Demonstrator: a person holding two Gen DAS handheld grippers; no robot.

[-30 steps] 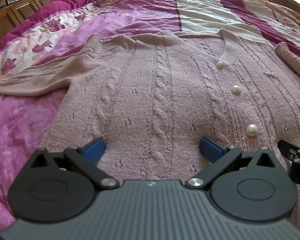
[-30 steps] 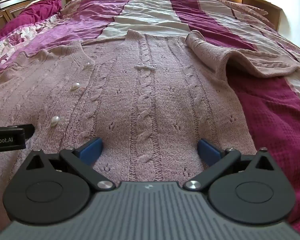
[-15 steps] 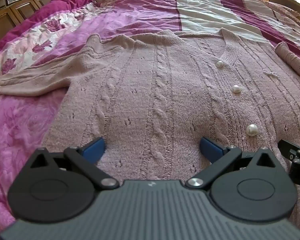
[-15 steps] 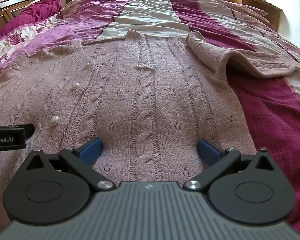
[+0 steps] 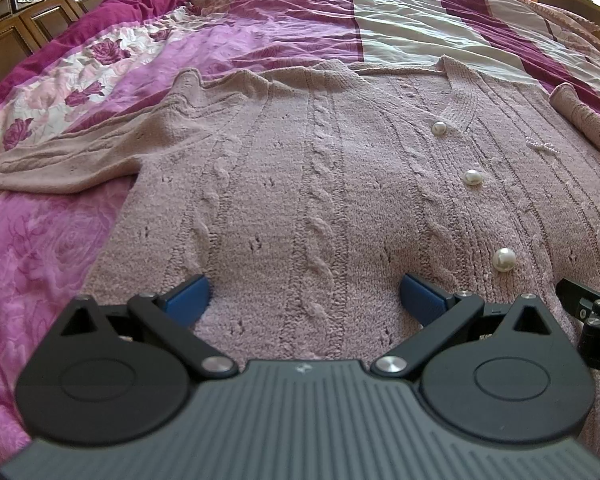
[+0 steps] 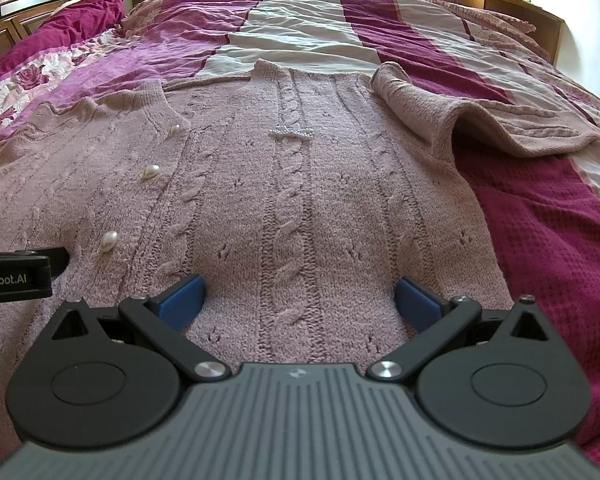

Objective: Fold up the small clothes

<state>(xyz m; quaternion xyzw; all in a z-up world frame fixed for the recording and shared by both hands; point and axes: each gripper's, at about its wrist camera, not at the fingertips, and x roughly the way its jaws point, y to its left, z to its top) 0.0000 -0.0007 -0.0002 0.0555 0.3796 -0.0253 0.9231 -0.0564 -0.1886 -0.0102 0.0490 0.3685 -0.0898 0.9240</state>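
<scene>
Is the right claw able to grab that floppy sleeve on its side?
Probably yes. The right claw is open above the cardigan, and the sleeve lies uncovered ahead to its right, with nothing between.

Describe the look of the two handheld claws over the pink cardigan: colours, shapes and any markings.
Both match. The left claw and the right claw each have a ribbed grey body, two round black discs, black linkage arms with silver pivot pins, and blue fingertips. A small logo sits centred on each grey body. The left claw's side, seen from the right camera, carries white lettering ending "nRobot.AI". No cables or sleeves show.
</scene>
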